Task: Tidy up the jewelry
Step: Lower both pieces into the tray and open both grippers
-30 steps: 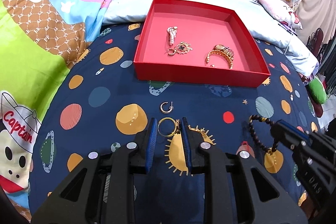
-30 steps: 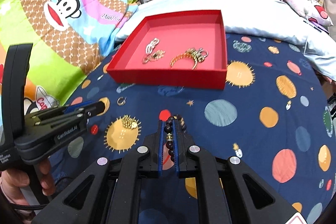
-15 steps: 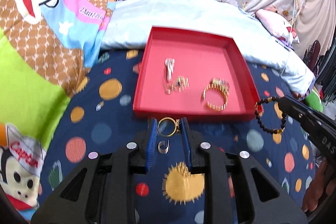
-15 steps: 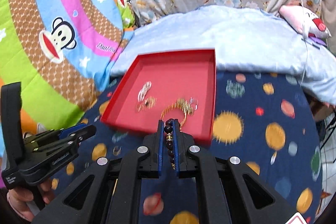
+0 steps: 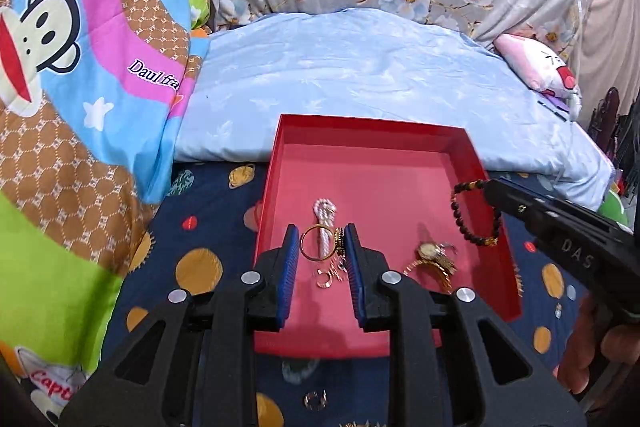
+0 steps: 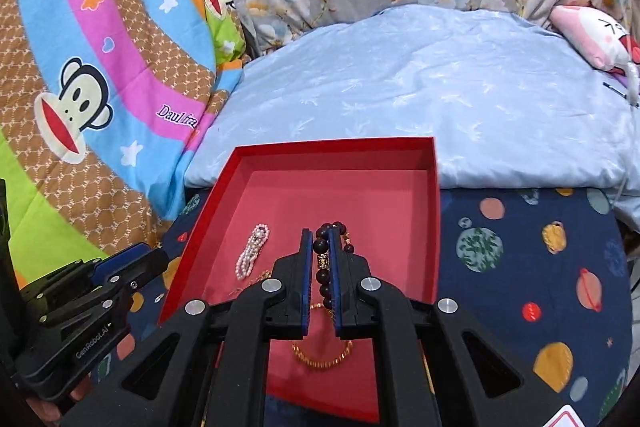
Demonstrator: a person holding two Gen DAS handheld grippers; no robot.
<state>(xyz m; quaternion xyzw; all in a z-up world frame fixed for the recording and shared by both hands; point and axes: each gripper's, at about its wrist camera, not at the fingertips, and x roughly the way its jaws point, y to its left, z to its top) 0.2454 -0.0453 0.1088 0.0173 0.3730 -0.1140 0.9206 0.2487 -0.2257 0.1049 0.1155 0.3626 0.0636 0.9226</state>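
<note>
A red tray (image 5: pixel 460 135) (image 6: pixel 336 147) lies on the dark planet-print blanket. Inside it are a pearl piece (image 5: pixel 325 211) (image 6: pixel 253 254), a small gold earring (image 5: pixel 325 279) and a gold bracelet watch (image 5: pixel 434 257). My left gripper (image 5: pixel 322 241) hovers above the tray's front half, shut on a gold hoop ring (image 5: pixel 314 243). My right gripper (image 6: pixel 320 255) is shut on a dark bead bracelet (image 6: pixel 323 267), which hangs over the tray's right side (image 5: pixel 476 211). A gold bracelet (image 6: pixel 320 357) shows below the right fingers.
One small hoop earring (image 5: pixel 315 399) lies on the blanket just in front of the tray. A pale blue pillow (image 5: pixel 360 75) sits behind the tray, a cartoon-print quilt (image 5: pixel 80 67) to the left, a pink plush toy (image 5: pixel 536 67) at the far right.
Both grippers rose and moved forward from the blanket to above the tray, carrying the gold ring and the bead bracelet. The small hoop earring stayed on the blanket.
</note>
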